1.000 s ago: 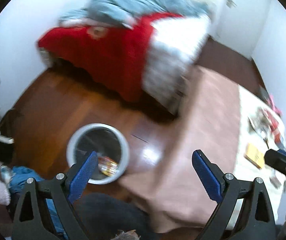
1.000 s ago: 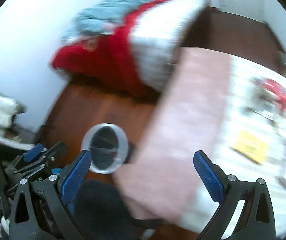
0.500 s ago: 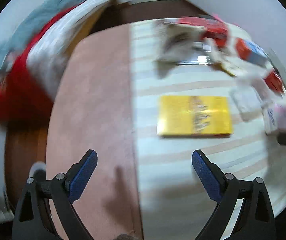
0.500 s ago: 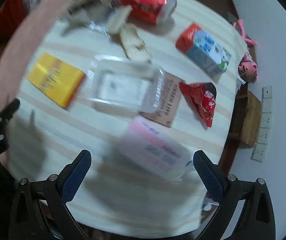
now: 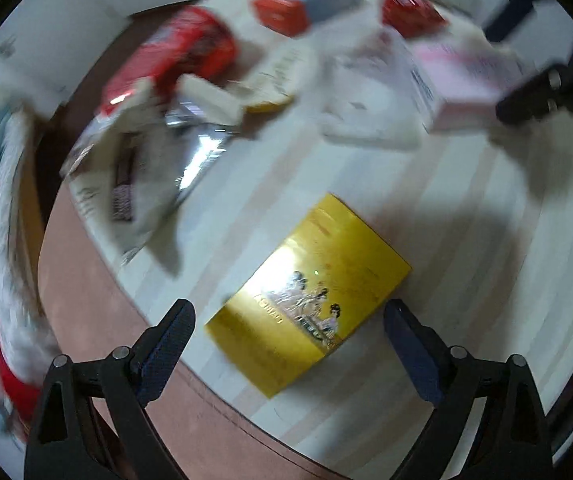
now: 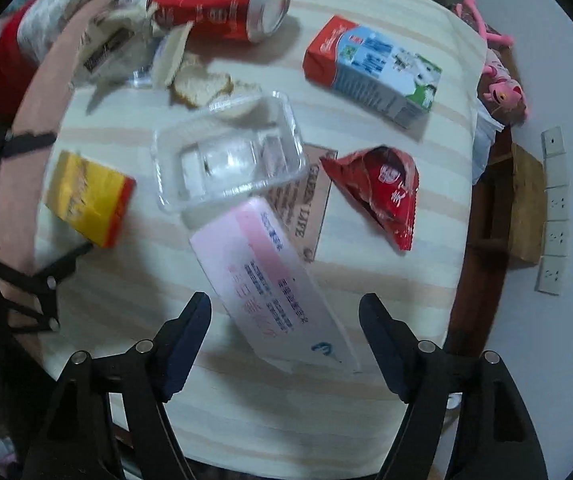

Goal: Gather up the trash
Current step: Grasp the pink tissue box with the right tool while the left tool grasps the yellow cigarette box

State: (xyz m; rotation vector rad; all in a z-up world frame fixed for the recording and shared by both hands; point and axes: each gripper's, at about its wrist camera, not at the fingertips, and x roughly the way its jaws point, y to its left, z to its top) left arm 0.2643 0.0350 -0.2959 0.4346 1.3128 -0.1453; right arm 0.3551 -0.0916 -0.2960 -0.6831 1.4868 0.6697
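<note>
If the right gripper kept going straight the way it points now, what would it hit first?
Most likely the pink box, which lies between the open fingers of the right gripper; depth is unclear.

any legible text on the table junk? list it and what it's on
"LIFE": brown card under the clear tray; the word above it is too blurred.
Pink box: print unreadable.
Red can, milk carton, red wrapper, yellow box: print too small or blurred.

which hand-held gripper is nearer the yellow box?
Left. The left hand-held gripper hovers right over the yellow box, jaws open astride it; the right hand-held gripper straddles the pink box beside it.
</note>
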